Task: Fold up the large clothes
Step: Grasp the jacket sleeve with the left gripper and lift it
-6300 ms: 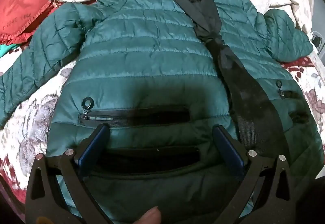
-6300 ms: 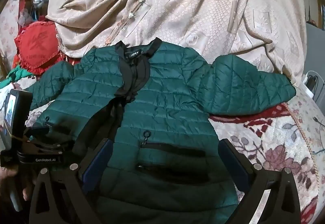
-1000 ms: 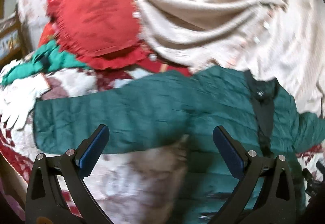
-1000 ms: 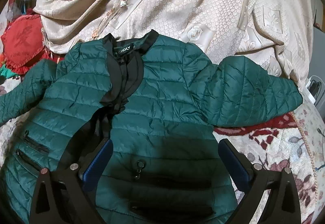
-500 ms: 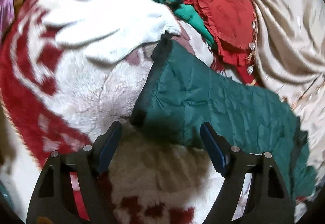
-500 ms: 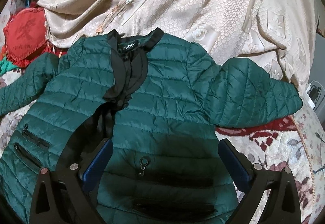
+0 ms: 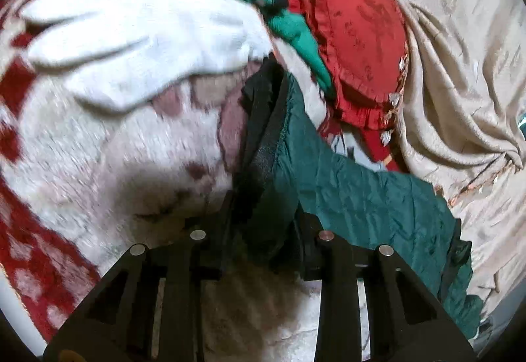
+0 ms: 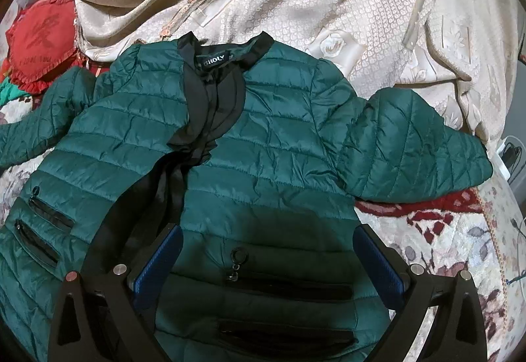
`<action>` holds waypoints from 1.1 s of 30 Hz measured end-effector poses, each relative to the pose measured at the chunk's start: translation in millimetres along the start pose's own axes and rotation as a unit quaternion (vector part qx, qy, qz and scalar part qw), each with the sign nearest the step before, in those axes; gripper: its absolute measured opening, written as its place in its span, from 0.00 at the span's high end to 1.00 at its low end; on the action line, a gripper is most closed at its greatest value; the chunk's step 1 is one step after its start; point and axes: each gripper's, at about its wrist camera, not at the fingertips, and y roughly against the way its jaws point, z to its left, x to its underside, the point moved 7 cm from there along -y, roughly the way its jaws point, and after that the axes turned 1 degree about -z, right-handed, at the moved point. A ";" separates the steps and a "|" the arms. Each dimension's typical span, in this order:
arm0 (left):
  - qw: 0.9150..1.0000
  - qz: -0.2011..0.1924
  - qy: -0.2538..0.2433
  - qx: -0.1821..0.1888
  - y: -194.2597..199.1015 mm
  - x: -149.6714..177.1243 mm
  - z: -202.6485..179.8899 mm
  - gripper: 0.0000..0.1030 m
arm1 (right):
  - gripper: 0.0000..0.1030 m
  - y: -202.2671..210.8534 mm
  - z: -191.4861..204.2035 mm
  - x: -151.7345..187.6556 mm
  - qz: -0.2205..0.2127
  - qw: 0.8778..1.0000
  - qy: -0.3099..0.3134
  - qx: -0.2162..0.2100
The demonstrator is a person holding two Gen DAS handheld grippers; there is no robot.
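**Ana:** Sleeve end first. Where does it sit against the left tongs (image 7: 263, 230)?

**Ben:** Right between them. The left tongs are closing, and the cuff (image 7: 263, 145), with its black band, is bunched in the narrow gap, so the fingers look to be pressing on it already. From there the left sleeve (image 7: 361, 197) runs away up and to the right in the left wrist view, back toward the body of the jacket (image 8: 263, 165).

**Ana:** So the long axis of that sleeve points from the tongs toward the jacket?

**Ben:** Yes. By his reading, that is what the coming move turns on: the cuff would be carried along that line, across onto the chest, to fold the sleeve in.

**Ana:** And the jacket itself?

**Ben:** Spread flat, front up, on the patterned blanket (image 8: 443, 247) of the bed, collar away from the right camera, a beige cloth (image 8: 361, 0) heaped beyond it. A red cushion (image 7: 355, 17) and a white cloth (image 7: 131, 33) lie near the cuff.

**Ana:** The right tongs (image 8: 268, 258)?

**Ben:** Wide apart, gripping nothing, hanging over the lower front by the pocket zips. The right sleeve (image 8: 411, 145) lies off to their right, bent and untouched. The left hand is plainly the nearer one for this sleeve.
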 end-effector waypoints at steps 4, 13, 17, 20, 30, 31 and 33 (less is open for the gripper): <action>0.999 0.004 -0.033 -0.022 -7.4 -7.8 -3.2 0.69 | 0.01 -0.8 -1.0 0.4 0.002 1.000 -0.003 -0.001; 0.998 0.007 -0.058 -0.011 -26.9 -19.0 -19.4 0.37 | 0.01 -3.5 0.2 1.8 0.006 1.000 0.002 0.002; 0.998 0.004 -0.064 -0.023 -22.4 -19.9 -28.5 0.82 | 0.01 -2.6 -3.9 1.4 0.005 1.000 -0.010 -0.002; 0.997 -0.009 -0.072 -0.008 -8.9 -27.6 -49.3 0.82 | 0.01 1.7 -13.5 1.6 0.001 1.000 -0.015 0.009; 0.975 0.004 -0.151 0.162 38.3 8.8 -245.2 0.82 | 0.01 15.8 -56.5 10.5 -0.007 0.998 -0.054 0.025; 0.971 0.011 -0.160 0.179 40.6 19.0 -268.3 0.82 | 0.01 15.6 -59.5 11.1 -0.006 0.998 -0.058 0.025; 0.962 0.030 -0.173 0.210 41.3 40.6 -308.8 0.82 | 0.01 15.6 -64.3 12.0 -0.005 0.998 -0.063 0.025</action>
